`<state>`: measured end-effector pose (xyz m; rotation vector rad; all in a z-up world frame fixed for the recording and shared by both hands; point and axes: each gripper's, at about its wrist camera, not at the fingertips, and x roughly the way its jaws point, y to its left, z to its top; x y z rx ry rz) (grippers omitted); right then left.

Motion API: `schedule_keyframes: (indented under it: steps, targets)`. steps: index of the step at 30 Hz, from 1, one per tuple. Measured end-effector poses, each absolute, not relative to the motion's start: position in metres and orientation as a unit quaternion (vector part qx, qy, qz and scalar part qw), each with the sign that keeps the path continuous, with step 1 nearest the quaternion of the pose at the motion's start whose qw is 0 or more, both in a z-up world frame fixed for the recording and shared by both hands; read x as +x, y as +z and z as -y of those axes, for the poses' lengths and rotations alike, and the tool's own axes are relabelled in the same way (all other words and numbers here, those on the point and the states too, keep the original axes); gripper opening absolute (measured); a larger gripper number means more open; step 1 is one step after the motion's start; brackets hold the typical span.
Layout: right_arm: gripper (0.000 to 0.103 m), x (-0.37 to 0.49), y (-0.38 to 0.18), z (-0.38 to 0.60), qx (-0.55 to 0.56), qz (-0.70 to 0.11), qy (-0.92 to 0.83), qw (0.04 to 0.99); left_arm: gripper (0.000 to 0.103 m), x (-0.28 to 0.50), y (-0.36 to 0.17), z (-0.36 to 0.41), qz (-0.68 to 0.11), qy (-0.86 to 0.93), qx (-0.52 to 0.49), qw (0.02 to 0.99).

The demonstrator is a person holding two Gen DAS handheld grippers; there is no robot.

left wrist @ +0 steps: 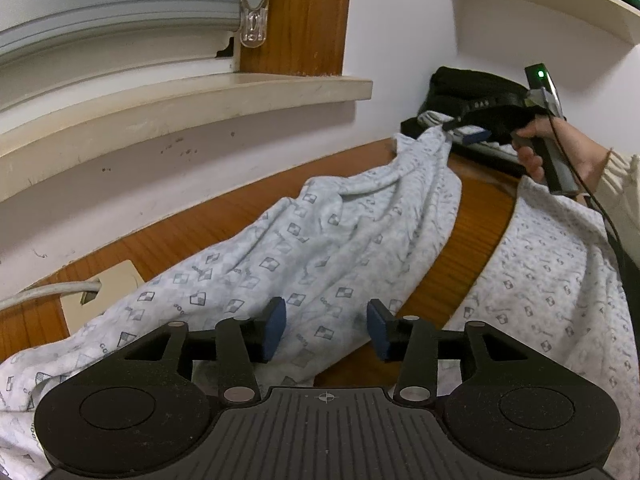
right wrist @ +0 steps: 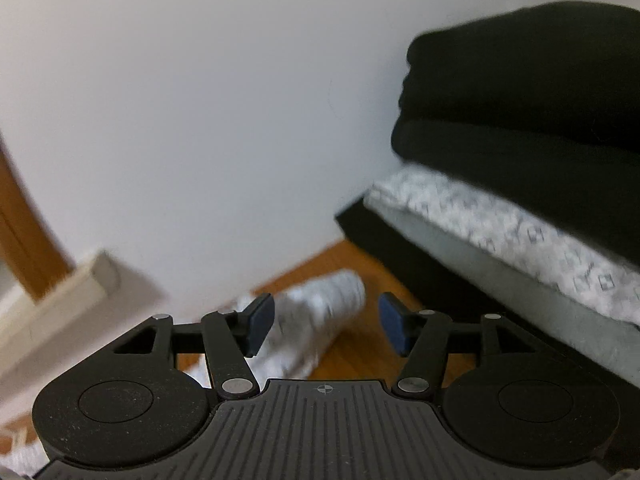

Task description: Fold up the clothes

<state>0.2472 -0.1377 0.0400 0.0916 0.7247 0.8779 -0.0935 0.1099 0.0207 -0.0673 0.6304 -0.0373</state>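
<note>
A pale garment (left wrist: 328, 240) with a small square print lies rumpled across the wooden table (left wrist: 472, 240). One long part of it runs to the far right corner. My left gripper (left wrist: 327, 328) hovers over its near part, blue pads apart, nothing pinched between them. At the garment's far tip is my right gripper (left wrist: 460, 130), held by a hand (left wrist: 560, 148). In the right wrist view the right gripper (right wrist: 326, 324) stands open, and the blurred garment end (right wrist: 320, 312) lies below and between the pads, close to the left pad (right wrist: 258, 326), not pressed.
A stack of folded clothes (right wrist: 520, 208) sits against the wall at the far right, black pieces on top of a printed one and a grey one. A window sill (left wrist: 180, 108) juts out over the table's left. A beige socket box with a cable (left wrist: 100, 292) lies at the left.
</note>
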Motion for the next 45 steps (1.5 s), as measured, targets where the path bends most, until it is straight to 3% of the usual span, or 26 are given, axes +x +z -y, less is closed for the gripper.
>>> schedule_keyframes:
  steps: [6,7,8,9,16,19,21,23,28,35,39,40,43,45]
  targets:
    - [0.057,0.244,0.030,0.129,0.058,-0.375,0.446,0.811,0.053,-0.095,0.022,-0.111,-0.302,-0.019,-0.039,0.952]
    - [0.048,0.241,0.029,0.125,0.057,-0.373,0.452,0.808,0.054,-0.096,0.022,-0.111,-0.299,-0.019,-0.040,0.953]
    - [0.019,0.239,0.029,0.122,0.052,-0.370,0.460,0.806,0.054,-0.097,0.023,-0.111,-0.296,-0.019,-0.041,0.954]
    - [0.006,0.236,0.032,0.121,0.050,-0.363,0.466,0.805,0.054,-0.098,0.024,-0.112,-0.292,-0.018,-0.042,0.955]
    - [0.003,0.209,0.102,0.178,0.078,-0.285,0.495,0.817,0.054,-0.109,0.034,-0.113,-0.257,-0.030,-0.055,0.964]
    - [0.005,0.201,0.112,0.215,0.050,-0.291,0.472,0.831,0.056,-0.112,0.039,-0.111,-0.247,-0.036,-0.056,0.967]
    - [0.014,0.204,0.100,0.227,0.005,-0.308,0.439,0.844,0.056,-0.112,0.040,-0.111,-0.245,-0.037,-0.056,0.967]
    - [0.030,0.208,0.089,0.239,-0.010,-0.317,0.415,0.853,0.056,-0.111,0.040,-0.111,-0.246,-0.036,-0.054,0.967]
    - [0.050,0.213,0.083,0.243,-0.013,-0.289,0.395,0.872,0.058,-0.109,0.036,-0.114,-0.251,-0.027,-0.055,0.966]
    - [0.060,0.229,0.056,0.179,-0.073,-0.311,0.447,0.835,0.059,-0.109,0.030,-0.115,-0.261,-0.024,-0.051,0.964]
    - [0.060,0.241,0.036,0.151,-0.089,-0.352,0.452,0.815,0.059,-0.107,0.028,-0.116,-0.269,-0.023,-0.051,0.962]
    - [0.059,0.242,0.035,0.148,-0.092,-0.357,0.455,0.811,0.059,-0.107,0.027,-0.116,-0.271,-0.023,-0.050,0.961]
    - [0.009,0.244,0.038,0.137,-0.094,-0.368,0.478,0.792,0.060,-0.107,0.027,-0.117,-0.274,-0.020,-0.051,0.960]
    - [0.008,0.243,0.050,0.136,-0.077,-0.345,0.484,0.801,0.061,-0.108,0.027,-0.118,-0.273,-0.017,-0.053,0.960]
